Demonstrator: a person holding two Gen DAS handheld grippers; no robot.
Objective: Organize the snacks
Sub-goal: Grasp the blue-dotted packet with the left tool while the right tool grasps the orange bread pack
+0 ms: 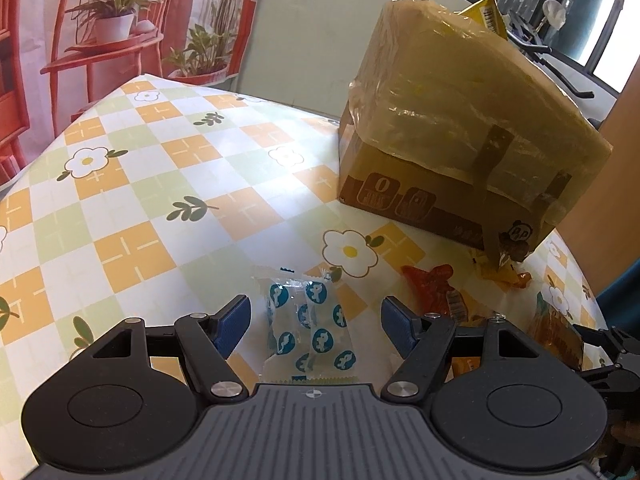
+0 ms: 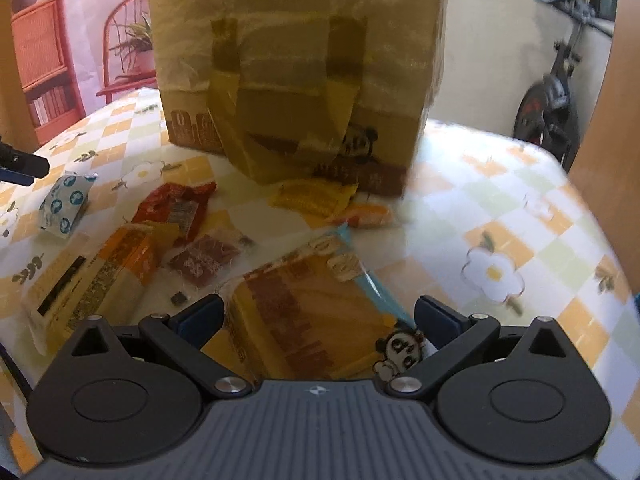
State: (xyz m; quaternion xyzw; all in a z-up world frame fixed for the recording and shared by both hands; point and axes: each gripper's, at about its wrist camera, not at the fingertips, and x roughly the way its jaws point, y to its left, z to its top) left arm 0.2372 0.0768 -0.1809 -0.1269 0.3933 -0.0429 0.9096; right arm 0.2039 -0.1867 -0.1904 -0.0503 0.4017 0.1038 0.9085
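Left gripper [image 1: 316, 320]: its two blue pads are spread apart, with a small white packet with blue dots [image 1: 310, 330] lying between them. The pads do not touch it.
Right gripper [image 2: 318, 318]: its pads are spread as wide as they go, over a big yellow snack bag [image 2: 316, 312] with a little panda drawn on it. The pads do not squeeze the bag.
Bench [image 1: 132, 216]: it has a checked cloth with white flowers, and all the snacks lie on it.
Box [image 1: 464, 128]: one brown cardboard box wrapped in tape stands at the back of the bench, and a yellow packet [image 1: 490, 14] pokes out of its top.
Only the right view shows: a red packet [image 2: 176, 206], a dark red square packet [image 2: 204, 258], a long orange and clear bag [image 2: 92, 280], a yellow packet by the box [image 2: 310, 198] and an orange one just beside that [image 2: 368, 214].
Only the left view shows: the yellow packet in the top of the box.
Both views show: the blue-dotted packet, far left in the right view.
Count: one box, and seven loose snack packets on the bench in the right view.
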